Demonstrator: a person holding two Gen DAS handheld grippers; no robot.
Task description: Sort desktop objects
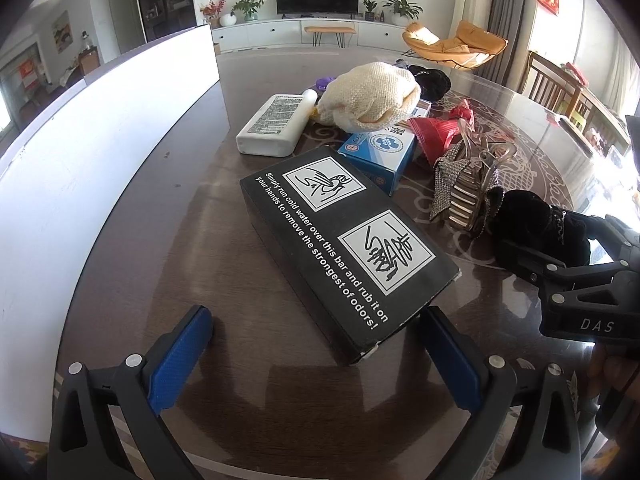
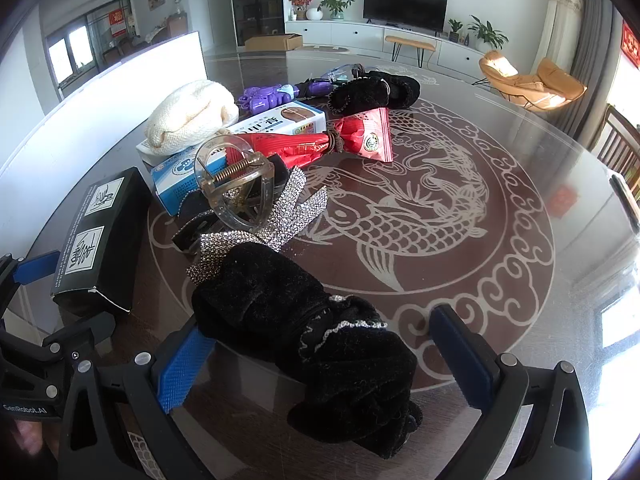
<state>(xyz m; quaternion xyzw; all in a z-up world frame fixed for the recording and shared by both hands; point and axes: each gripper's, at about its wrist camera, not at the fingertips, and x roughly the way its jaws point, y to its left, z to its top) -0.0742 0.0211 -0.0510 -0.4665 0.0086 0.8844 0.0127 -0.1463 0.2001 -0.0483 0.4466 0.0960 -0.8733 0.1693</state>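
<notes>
The left gripper [image 1: 316, 344] stands with its blue pads wide apart, low over the dark bench [image 1: 168, 240]. The near end of the black box [image 1: 348, 248] lies between the pads, closer to the right pad, touching neither; the box runs away toward 11 o'clock, flat on the bench. Beyond it at 12 o'clock sits a blue-and-white carton [image 1: 380, 152], then a white bottle [image 1: 276, 124] lying on its side at 11 o'clock, and a cream knitted bundle [image 1: 372, 96] resting on the carton. A white board [image 1: 100, 152] stands along the bench edge from 9 to 11 o'clock.

The right gripper [image 2: 320, 356] is also spread open, empty. A black velvet scrunchie [image 2: 320, 340] lies between its pads, its near part reaching down toward the gripper body at 6 o'clock. Just past it at 12 o'clock is a rhinestone bow with a clear claw clip [image 2: 240, 188], then a red packet [image 2: 320, 140], and farthest a black furry item [image 2: 372, 92] and purple toy [image 2: 272, 96].
</notes>
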